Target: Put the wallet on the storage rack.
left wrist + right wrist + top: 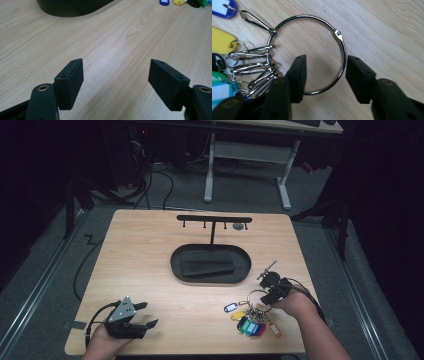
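A large metal key ring (pixel 312 16) lies on the wooden table (pixel 150 250), with several coloured key tags (pixel 252 325) clipped to it by snap hooks (pixel 254 67). My right gripper (pixel 325 60) is open and straddles the ring's wire: one jaw stands inside the loop and the other just outside it, with a gap left between the pads. In the high view this right gripper (pixel 267 292) sits at the table's right front over the ring (pixel 255 295). My left gripper (pixel 149 314) rests open near the front left edge, and nothing is between its jaws (pixel 116 62).
A black oval tray (pixel 175 262) with a dark pad inside sits at the table's middle, and a black T-shaped hook rack (pixel 214 218) rises behind it. The tray's edge (pixel 70 7) and some tags (pixel 182 2) lie ahead in the left gripper view. A white desk frame (pixel 285 180) stands beyond the table.
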Demonstrator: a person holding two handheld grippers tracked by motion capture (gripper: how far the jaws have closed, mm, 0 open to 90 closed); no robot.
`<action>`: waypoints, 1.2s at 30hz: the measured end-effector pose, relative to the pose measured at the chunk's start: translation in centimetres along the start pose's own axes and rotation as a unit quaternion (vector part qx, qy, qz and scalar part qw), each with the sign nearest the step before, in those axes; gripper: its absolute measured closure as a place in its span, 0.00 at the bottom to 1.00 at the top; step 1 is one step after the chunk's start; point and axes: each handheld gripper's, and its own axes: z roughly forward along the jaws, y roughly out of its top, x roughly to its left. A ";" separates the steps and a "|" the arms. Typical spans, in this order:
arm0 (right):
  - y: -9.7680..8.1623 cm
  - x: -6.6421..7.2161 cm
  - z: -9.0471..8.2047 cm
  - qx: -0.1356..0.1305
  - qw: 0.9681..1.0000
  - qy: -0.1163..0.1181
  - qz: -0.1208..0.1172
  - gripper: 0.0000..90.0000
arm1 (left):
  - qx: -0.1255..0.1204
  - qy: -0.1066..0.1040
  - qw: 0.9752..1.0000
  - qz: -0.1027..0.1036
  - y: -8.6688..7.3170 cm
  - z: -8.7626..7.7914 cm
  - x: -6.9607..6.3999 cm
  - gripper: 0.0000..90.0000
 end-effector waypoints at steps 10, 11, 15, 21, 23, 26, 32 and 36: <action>2.7 -1.8 0.9 0.052 0.998 0.015 -0.026 0.80 | 0.009 -0.005 1.000 0.009 -0.2 0.1 -0.1 0.34; 2.8 -1.9 1.1 0.060 0.998 0.017 -0.027 0.82 | 0.008 -0.004 1.000 0.009 -0.2 0.1 -0.1 0.34; 3.1 -2.4 1.6 0.068 0.997 0.028 -0.022 0.85 | 0.004 -0.010 1.000 0.006 -0.2 0.0 -0.2 0.35; 3.0 -2.4 2.0 0.073 0.997 0.030 -0.024 0.88 | 0.013 -0.011 1.000 0.016 -0.2 0.2 -0.4 0.35; 2.9 -2.2 2.1 0.079 0.996 0.032 -0.021 0.92 | 0.014 -0.011 1.000 0.018 -0.2 0.2 -0.5 0.35; 2.7 -2.4 2.1 0.079 0.996 0.035 -0.017 0.95 | 0.014 -0.012 1.000 0.021 -0.2 0.3 -0.6 0.35; 1.4 -2.0 1.8 0.106 0.993 0.043 0.038 0.96 | 0.018 -0.013 0.999 0.025 -0.2 0.3 -0.7 0.35; 0.2 -1.1 1.5 0.112 0.992 0.053 0.038 0.96 | 0.018 -0.014 0.999 0.028 -0.1 0.4 -0.8 0.35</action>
